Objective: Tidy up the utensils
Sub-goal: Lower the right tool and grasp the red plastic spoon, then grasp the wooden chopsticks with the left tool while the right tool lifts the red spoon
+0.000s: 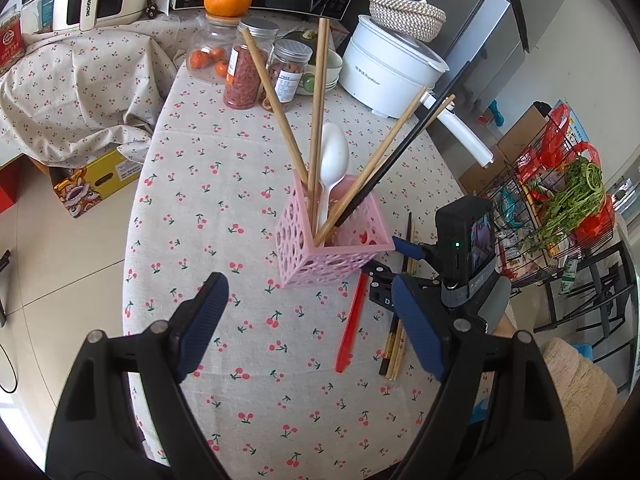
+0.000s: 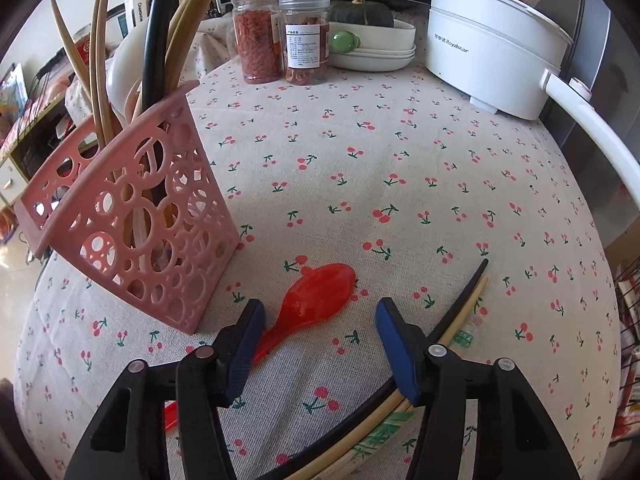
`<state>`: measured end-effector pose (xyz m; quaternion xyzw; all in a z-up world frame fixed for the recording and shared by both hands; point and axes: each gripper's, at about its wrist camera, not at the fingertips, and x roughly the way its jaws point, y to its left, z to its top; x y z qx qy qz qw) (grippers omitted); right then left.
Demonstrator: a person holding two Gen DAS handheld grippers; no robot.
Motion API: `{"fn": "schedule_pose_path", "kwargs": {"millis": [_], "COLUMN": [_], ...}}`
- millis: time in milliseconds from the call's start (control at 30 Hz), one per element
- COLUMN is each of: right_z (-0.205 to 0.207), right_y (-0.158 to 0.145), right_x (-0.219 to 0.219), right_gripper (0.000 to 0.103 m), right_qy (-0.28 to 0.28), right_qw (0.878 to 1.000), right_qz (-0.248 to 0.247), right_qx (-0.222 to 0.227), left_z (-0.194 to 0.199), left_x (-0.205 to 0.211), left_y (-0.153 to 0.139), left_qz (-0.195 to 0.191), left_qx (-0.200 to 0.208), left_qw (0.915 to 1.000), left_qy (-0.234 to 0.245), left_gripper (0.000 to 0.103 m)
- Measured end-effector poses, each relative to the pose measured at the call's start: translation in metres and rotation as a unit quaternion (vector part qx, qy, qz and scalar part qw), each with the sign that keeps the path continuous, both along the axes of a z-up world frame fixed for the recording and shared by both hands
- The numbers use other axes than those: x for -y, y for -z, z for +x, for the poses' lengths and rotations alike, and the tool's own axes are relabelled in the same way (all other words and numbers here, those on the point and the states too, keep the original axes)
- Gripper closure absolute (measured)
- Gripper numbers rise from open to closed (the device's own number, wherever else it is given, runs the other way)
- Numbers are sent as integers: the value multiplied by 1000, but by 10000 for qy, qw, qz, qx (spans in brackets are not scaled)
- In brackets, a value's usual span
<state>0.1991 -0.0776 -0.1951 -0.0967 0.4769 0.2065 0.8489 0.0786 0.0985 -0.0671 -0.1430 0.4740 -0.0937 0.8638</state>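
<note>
In the left wrist view, the left gripper [image 1: 308,320] hangs above the cherry-print tablecloth [image 1: 224,200] with its jaws spread wide and nothing between them. Just ahead of it stands the pink holder [image 1: 320,248], a perforated square basket near the middle of the table. It holds several wooden chopsticks [image 1: 276,104] fanning outward, a white spoon [image 1: 334,156] with its bowl up, and a black chopstick [image 1: 404,148] leaning to the right. Right of the holder, a red spoon [image 1: 352,324] lies flat on the cloth. Beside it lies a small bundle of loose chopsticks [image 1: 394,348], partly covered by the right gripper [image 1: 400,264], which sits low over them.

In the right wrist view, the holder stands at far left, tilted by the lens. The right gripper [image 2: 320,332] is open wide and grips nothing. The red spoon [image 2: 316,296] lies between its blue fingers [image 2: 394,344], its handle running under the left finger. The loose black and wooden chopsticks [image 2: 460,308] pass beneath the right finger. Jars [image 2: 280,40] and a white cooker [image 2: 492,44] stand at the far edge of the table
</note>
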Motion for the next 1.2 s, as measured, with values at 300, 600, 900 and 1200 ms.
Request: {"fn": "schedule_pose_path", "kwargs": {"millis": [300,600,900,1200], "right_z": [11,13,15,34], "right_y": [-11,-16,-11,1], "right_x": [23,41,11,2], "right_gripper": [97,92,57,79], "right_qy": [226,525,-212,-301], "right_qw": [9968,9943,9988,9984], "right_qz": [473,483,-141,-71], "right_qx": [-604,-793,-417,-472], "left_z": [-3,-4,-3,-3], "left_x": [3,8,9,14], "left_y": [2,1,3,2], "left_qz": [-37,-18,-7,-44], "left_qx": [-20,-3,-41,-37], "left_qw": [10000,9999,9999,9998], "left_qy": [63,109,102,169], "left_gripper": [19,19,19,19]}}
